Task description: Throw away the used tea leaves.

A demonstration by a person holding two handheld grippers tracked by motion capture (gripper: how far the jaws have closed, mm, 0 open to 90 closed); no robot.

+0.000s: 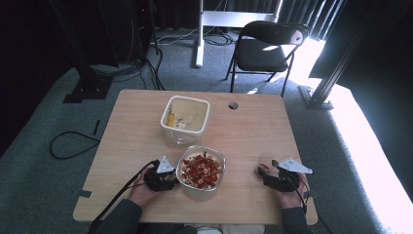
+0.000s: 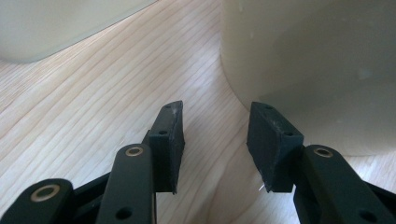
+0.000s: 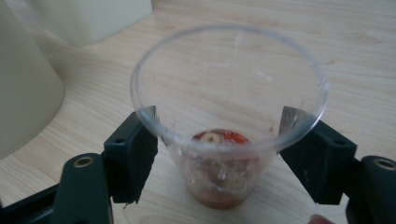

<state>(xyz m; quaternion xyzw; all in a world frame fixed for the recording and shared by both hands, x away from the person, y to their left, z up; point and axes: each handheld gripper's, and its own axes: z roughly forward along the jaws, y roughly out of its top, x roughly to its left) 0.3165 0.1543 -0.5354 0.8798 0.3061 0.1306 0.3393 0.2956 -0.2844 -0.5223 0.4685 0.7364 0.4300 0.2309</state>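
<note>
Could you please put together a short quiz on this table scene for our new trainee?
1. True or false: the clear cup is empty.
2. Which claw has the cup between its jaws? A: left. B: right.
3. What fills the near container?
Key: 1. False, a red slice lies in its bottom. 2. B, the right claw. 3. Red and white slices.
</note>
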